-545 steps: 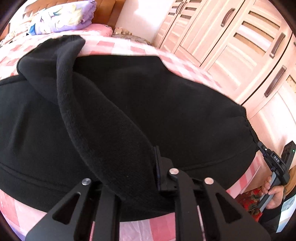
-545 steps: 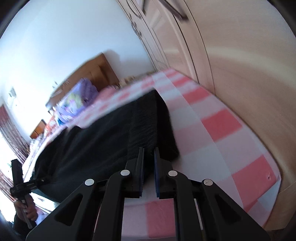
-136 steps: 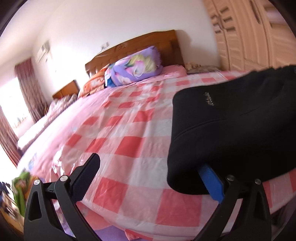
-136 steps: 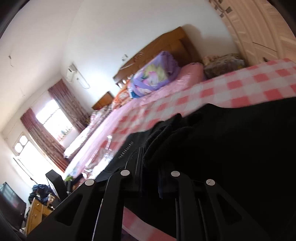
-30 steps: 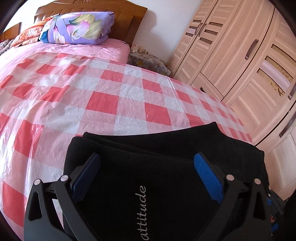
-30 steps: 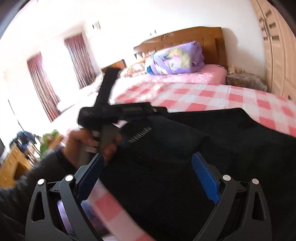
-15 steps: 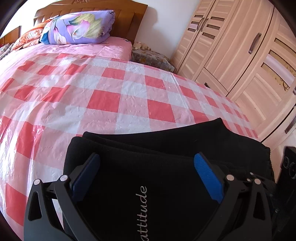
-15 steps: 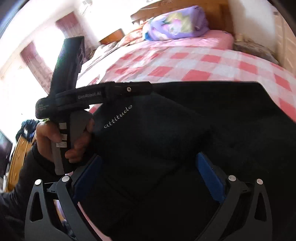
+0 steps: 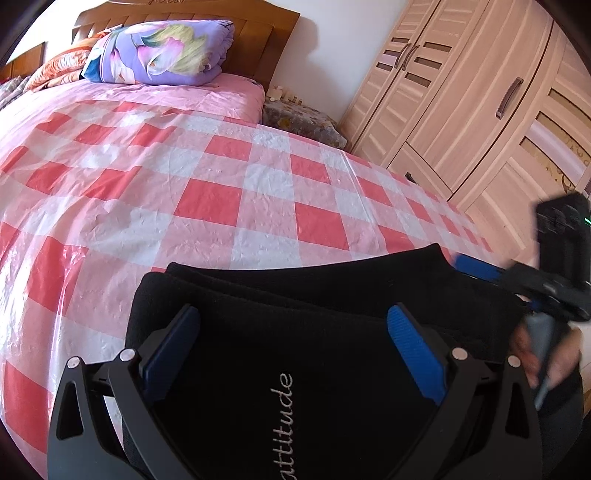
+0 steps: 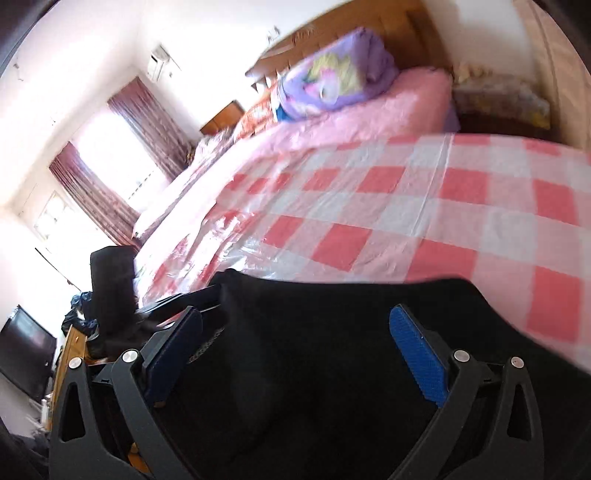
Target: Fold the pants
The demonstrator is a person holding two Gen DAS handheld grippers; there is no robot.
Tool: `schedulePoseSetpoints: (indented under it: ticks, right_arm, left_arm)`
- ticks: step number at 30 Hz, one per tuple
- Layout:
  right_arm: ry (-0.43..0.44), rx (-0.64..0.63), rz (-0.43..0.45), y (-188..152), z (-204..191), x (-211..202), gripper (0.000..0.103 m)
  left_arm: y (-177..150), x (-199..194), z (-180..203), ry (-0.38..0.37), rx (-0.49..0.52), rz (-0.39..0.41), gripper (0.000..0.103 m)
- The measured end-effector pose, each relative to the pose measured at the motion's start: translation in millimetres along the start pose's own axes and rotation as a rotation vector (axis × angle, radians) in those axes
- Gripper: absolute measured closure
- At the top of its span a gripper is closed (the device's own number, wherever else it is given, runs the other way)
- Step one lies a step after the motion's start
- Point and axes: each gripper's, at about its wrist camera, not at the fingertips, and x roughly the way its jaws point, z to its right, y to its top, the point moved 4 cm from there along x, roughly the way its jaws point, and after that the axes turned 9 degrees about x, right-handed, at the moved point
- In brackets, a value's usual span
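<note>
We see the folded pants (image 9: pixel 332 332) right under both gaping, empty tongs, left (image 9: pixel 295 347) and right (image 10: pixel 295 347), long axis crosswise.

A wide bed (image 9: pixel 229 206) under a glossy pink-and-white checked cover fills the room. Far off stands its brown wooden headboard (image 9: pixel 266 33); a pale wood wardrobe (image 9: pixel 480 103) lines the right wall, and bright maroon-curtained windows (image 10: pixel 110 177) glare left.

Both wrist views: low, close over pants (image 9: pixel 295 332) at bed's (image 9: pixel 221 184) foot edge, facing headboard (image 9: pixel 192 22); shared.
</note>
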Motion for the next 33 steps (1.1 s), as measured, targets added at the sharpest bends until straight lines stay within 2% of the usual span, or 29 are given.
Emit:
schedulePoseSetpoints:
  ticks: [2,6,8,10,12,14,15,17,20,22,25,27,29,31,33]
  right_arm:
    - [-0.108,0.039,-0.049,9.7,25.1,21.6,0.006]
    - [-0.027,0.174,-0.003,21.0,39.3,16.0,0.006]
    - [0.015,0.178,0.059,29.6,29.9,9.3,0.005]
    - [0.061,0.166,0.023,31.0,20.7,20.4,0.005]
    - [-0.031,0.139,-0.057,26.5,25.3,46.5,0.006]
    - [-0.075,0.069,-0.029,25.6,25.8,48.5,0.008]
    - [-0.093,0.089,-0.022,26.2,28.0,45.1,0.013]
    - [-0.11,0.138,0.022,27.8,28.0,28.0,0.012]
    - [-0.049,0.116,0.099,10.6,10.4,-16.7,0.006]
    - [-0.035,0.107,0.089,-19.9,2.1,-40.7,0.005]
    - [-0.035,0.041,0.055,-65.3,-4.8,-55.6,0.005]
    - [-0.156,-0.008,0.013,-100.6,-0.8,-53.0,0.005]
    - [-0.333,-0.06,-0.024,-121.8,4.8,-45.4,0.005]
    - [-0.359,-0.11,0.022,-136.7,3.0,-54.2,0.005]
    - [-0.396,-0.11,0.026,-139.5,2.3,-55.2,0.005]
  left_arm:
    - [-0.1,0.0,-0.2,0.001,0.0,0.001,0.002]
    - [0.0,-0.4,-0.4,0.001,0.001,0.002,0.002]
    - [0.0,-0.2,-0.3,-0.001,-0.002,0.002,0.002]
    - [0.0,-0.8,0.1,-0.003,-0.003,0.004,0.002]
    - [0.1,-1.1,0.1,-0.004,-0.004,0.005,0.002]
    - [0.5,-1.3,0.4,-0.005,-0.007,0.007,0.002]
    - [0.2,-1.2,0.3,-0.005,-0.006,0.006,0.002]
    - [0.5,-1.4,0.2,-0.007,-0.008,0.008,0.002]
    - [0.6,-2.1,0.3,-0.014,-0.014,0.013,0.002]
    - [0.7,-2.5,0.1,-0.02,-0.019,0.017,0.002]
    - [0.3,-2.8,-0.2,-0.02,-0.019,0.017,0.002]
    - [0.1,-3.0,-0.7,-0.02,-0.018,0.017,0.002]
    - [0.2,-3.0,-0.6,-0.022,-0.02,0.018,0.002]
    - [0.3,-2.8,0.0,-0.02,-0.017,0.016,0.002]
    - [0.5,-2.7,-0.1,-0.018,-0.017,0.016,0.002]
